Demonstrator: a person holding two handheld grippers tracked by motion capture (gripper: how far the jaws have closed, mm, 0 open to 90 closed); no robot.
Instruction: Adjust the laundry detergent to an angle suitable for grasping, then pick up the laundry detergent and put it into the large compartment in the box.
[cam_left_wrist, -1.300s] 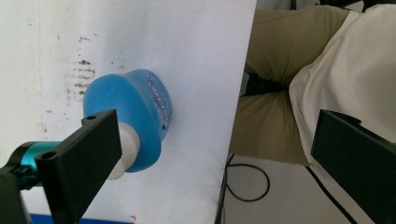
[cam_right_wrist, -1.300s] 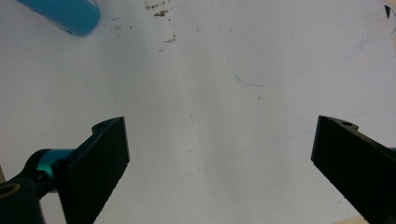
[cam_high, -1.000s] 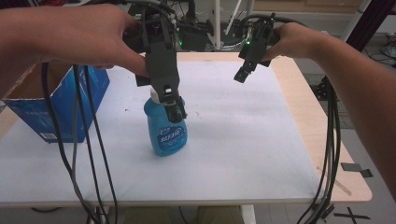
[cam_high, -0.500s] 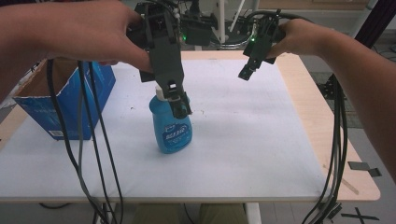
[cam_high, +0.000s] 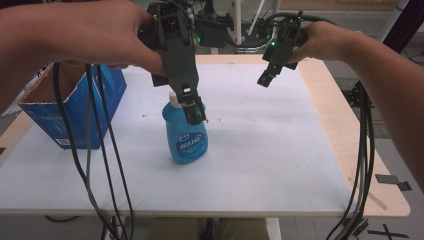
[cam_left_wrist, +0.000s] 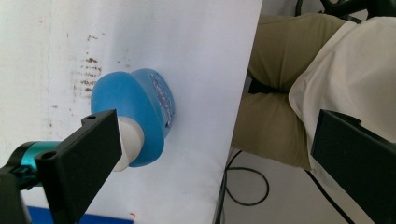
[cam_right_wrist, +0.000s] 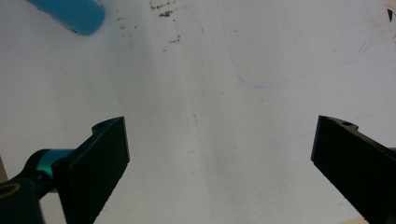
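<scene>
Blue bottle (cam_high: 186, 138) stands upright on the worktop (cam_high: 280, 150); left claw (cam_high: 192, 107) spread wide just above its white cap; right claw (cam_high: 266, 77) spread, well beyond the bottle; blue box (cam_high: 75, 107) left of it.

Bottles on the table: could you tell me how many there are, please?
1: a blue bottle stands left of centre under the left gripper; the box may hide more.

Bottle (cam_high: 186, 139) upright on table (cam_high: 280, 165), below left gripper (cam_high: 192, 107); box (cam_high: 75, 107) left; right gripper (cam_high: 266, 79) far right.
</scene>
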